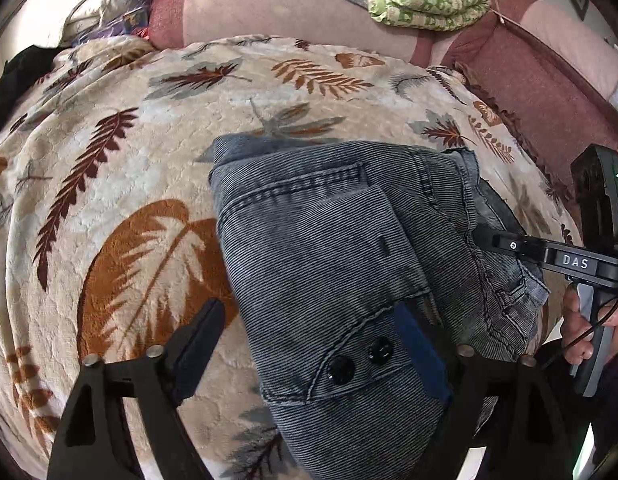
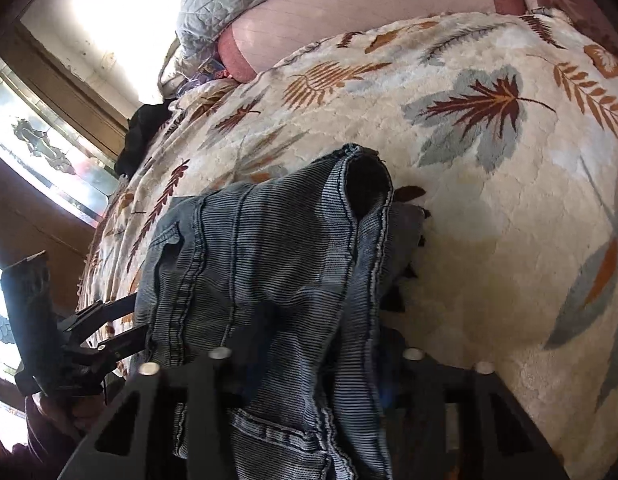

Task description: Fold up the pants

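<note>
The pants [image 1: 333,248], soft and limp denim of fair weight, are best taken by hem or waistband. They lie partly folded on the leaf-print blanket [image 1: 121,152], long axis running away from the fingers. The left gripper [image 1: 309,344] stands released astride them; the right gripper [image 2: 309,364] is clenched on the cloth.

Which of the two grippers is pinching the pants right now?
The right gripper, clamped on the pants' edge; the left gripper just straddles them with jaws apart.
</note>
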`<state>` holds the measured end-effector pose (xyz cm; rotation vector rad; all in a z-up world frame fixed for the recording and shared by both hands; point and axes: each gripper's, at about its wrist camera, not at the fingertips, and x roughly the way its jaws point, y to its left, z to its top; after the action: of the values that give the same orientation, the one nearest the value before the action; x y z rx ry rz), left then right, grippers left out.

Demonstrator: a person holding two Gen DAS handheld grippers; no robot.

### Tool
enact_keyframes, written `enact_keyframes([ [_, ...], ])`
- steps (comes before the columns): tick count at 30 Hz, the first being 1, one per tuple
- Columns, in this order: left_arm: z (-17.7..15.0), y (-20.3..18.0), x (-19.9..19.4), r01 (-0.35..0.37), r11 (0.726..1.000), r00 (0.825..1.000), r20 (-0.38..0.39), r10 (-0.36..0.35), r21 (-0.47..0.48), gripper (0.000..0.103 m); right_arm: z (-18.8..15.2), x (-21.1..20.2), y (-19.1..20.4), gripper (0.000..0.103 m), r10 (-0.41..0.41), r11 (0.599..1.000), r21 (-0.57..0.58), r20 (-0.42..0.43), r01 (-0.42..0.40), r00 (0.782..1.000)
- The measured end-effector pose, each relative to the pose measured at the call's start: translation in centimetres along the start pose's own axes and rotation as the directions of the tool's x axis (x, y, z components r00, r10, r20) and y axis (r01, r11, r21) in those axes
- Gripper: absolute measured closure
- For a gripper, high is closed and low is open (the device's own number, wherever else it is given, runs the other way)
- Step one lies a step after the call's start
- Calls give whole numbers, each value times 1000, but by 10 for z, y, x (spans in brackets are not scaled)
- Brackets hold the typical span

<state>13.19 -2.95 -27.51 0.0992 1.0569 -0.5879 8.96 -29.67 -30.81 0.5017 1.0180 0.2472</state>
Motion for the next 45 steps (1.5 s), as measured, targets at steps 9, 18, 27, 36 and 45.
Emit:
enact_keyframes([
  [9, 30, 4, -20, -25, 999, 998, 54, 23, 31, 74, 15, -33, 41, 82, -33, 989, -140, 157, 55, 987],
  [18, 111, 21, 2, -227, 972, 964, 157, 216, 60, 74, 99, 0, 46, 80, -35, 992, -107, 246, 63, 969],
  [27, 98, 28, 34, -443, 896, 894, 90, 439, 32, 33, 111, 50, 12, 49, -173, 985, 15, 170, 173, 970],
  [36, 56, -18, -92, -464, 879, 832, 286, 476, -113, 19, 42, -74, 99, 41, -86, 969, -170, 451, 180, 889],
  [45, 28, -60, -201, -461, 860, 744, 433, 509, -218, 12, -15, -177, 167, 33, -76, 940, -231, 578, 252, 813],
])
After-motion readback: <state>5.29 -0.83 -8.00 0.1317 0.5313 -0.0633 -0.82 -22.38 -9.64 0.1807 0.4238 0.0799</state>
